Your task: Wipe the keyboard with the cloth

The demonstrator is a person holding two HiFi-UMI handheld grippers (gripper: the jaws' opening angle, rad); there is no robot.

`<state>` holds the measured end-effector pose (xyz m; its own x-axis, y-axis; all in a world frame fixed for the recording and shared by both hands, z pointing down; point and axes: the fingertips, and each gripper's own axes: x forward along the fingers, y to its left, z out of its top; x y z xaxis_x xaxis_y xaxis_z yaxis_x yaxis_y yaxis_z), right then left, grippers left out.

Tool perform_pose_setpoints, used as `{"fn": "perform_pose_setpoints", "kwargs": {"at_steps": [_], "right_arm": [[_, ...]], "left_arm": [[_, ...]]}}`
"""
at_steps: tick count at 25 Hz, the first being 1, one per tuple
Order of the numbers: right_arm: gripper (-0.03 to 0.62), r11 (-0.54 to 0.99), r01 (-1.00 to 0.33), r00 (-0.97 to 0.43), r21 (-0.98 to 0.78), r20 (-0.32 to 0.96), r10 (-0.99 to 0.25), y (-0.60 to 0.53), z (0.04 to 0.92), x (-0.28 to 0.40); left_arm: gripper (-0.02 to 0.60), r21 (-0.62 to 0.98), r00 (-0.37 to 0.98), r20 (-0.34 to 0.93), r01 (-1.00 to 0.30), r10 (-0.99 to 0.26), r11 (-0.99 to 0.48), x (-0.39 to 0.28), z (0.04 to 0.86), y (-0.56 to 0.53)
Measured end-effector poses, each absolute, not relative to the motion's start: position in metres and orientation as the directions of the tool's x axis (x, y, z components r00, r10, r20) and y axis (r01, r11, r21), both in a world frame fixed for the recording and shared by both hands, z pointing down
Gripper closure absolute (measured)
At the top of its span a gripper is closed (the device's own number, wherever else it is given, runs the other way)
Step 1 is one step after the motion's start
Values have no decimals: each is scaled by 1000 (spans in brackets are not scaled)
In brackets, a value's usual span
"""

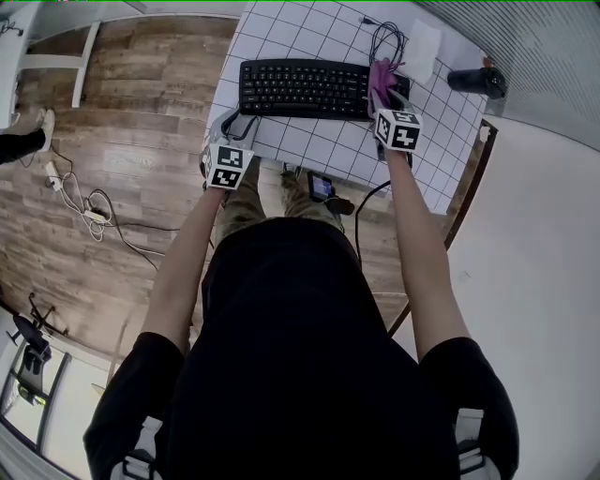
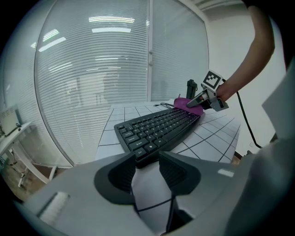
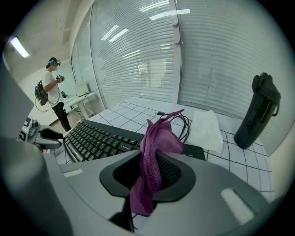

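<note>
Purple cloth (image 3: 154,152) is pinched in the right gripper (image 3: 150,171), whose jaws are clamped on its middle; one bunched end is pushed up past the jaw tips and a tail is left hanging below them. From the head view, that gripper is held over the right end of the black keyboard (image 1: 300,89), and the cloth is seen right at that end in the left gripper view too; whether it's actually pressed on the keys can't be told, tbh.

The left gripper (image 2: 147,173) is held with its jaws spread and nothing between them but bare tabletop; the keyboard's near left corner is seen just past the jaw tips. From above it's parked at the near left edge of the white grid-lined table (image 1: 309,23), just beside the keyboard.

The keyboard is laid flat across the table, long side left to right; a coiled black cable (image 1: 386,37) is bunched at its far right, with a white sheet (image 1: 422,47) just beside that. A black bottle (image 3: 258,110) is stood upright further right, well apart from the keyboard. Wooden floor (image 1: 122,122) is seen off to the left of the table.
</note>
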<state>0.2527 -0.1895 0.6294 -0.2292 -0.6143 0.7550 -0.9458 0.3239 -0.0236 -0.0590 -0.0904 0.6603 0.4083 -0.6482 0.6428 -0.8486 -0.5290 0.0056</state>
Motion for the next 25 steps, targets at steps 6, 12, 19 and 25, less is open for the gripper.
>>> {"fn": "perform_pose_setpoints", "kwargs": {"at_steps": [6, 12, 19, 25], "right_arm": [[493, 345, -937, -262, -47, 750, -608, -191, 631, 234], [493, 364, -930, -283, -59, 747, -602, -191, 631, 218], [493, 357, -932, -282, -64, 747, -602, -190, 632, 214], [493, 368, -927, -300, -77, 743, -598, -189, 631, 204]], "left_arm": [[430, 7, 410, 638, -850, -652, -527, -59, 660, -91], [430, 8, 414, 634, -848, -653, -530, -59, 660, -91], [428, 13, 418, 625, -850, -659, -526, -59, 661, -91], [428, 20, 425, 624, -847, -656, -530, -58, 660, -90]]}}
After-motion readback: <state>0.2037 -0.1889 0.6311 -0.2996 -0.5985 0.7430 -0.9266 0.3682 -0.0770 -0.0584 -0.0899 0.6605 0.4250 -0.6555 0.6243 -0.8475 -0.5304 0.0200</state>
